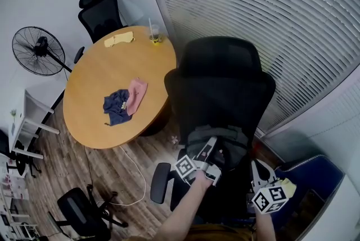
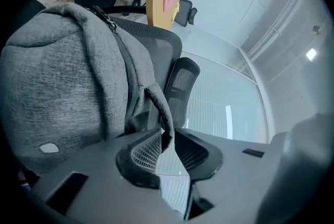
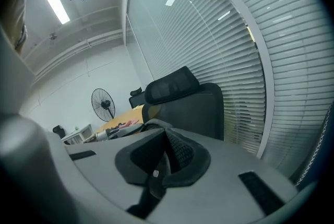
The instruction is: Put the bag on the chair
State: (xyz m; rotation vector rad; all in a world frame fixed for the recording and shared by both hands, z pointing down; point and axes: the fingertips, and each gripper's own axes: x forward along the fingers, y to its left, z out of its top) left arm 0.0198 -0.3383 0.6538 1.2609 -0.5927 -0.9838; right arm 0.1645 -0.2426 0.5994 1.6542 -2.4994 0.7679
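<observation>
Locate the grey bag [image 1: 218, 140] on the seat of the black chair [image 1: 225, 77], toward the seat's rear edge and against the backrest. Read the left tongs [image 2: 166, 137] as clamped on a bag strap [image 2: 155, 102]. Read the right tongs [image 3: 166, 140] as pressed together beside the chair, apart from the bag, with nothing identifiable between them. Treat placement as essentially done, judging by the bag apparently resting on the seat. Remaining: open the left tongs, release the strap, draw clear, check for slump toward the front edge.
</observation>
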